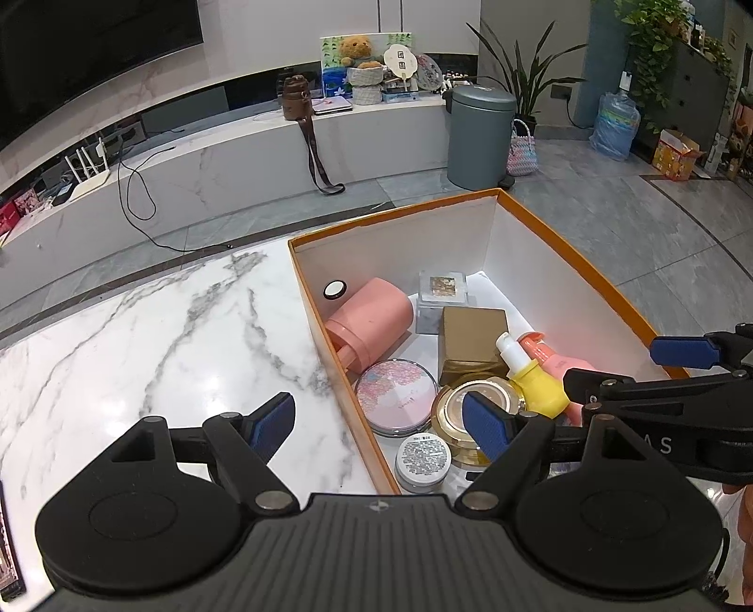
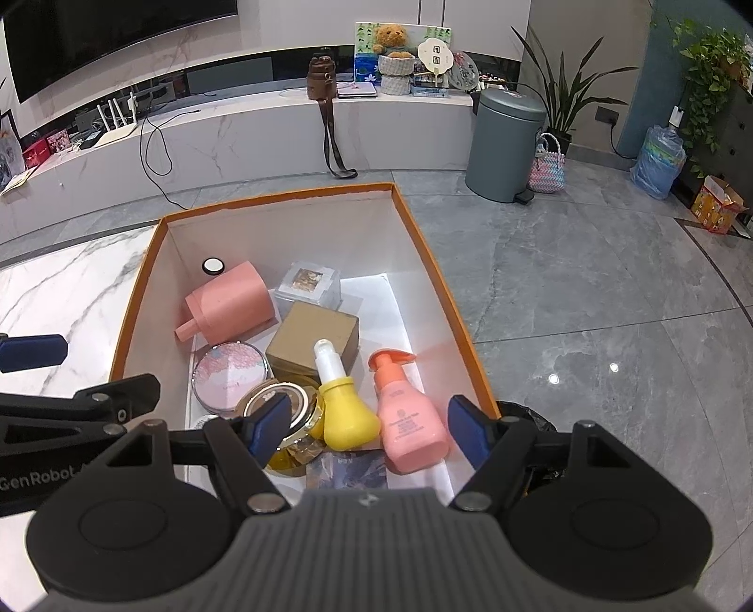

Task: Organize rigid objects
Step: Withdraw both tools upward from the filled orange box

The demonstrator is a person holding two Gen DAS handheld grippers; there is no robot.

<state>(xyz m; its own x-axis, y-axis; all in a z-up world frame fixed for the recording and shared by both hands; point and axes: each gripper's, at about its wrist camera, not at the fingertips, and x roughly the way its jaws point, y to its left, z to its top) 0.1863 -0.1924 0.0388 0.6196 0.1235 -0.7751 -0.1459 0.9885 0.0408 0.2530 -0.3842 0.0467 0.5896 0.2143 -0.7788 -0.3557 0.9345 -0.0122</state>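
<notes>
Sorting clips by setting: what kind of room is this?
Most likely a home living room: a large dark television above a long marble media console, a teddy bear on display, and potted plants beside a pedal bin.

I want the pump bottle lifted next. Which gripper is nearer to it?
Right. The right gripper hangs open with the pump bottle between its fingers; the left gripper is open over the box's left wall, beyond the gold jar.
</notes>
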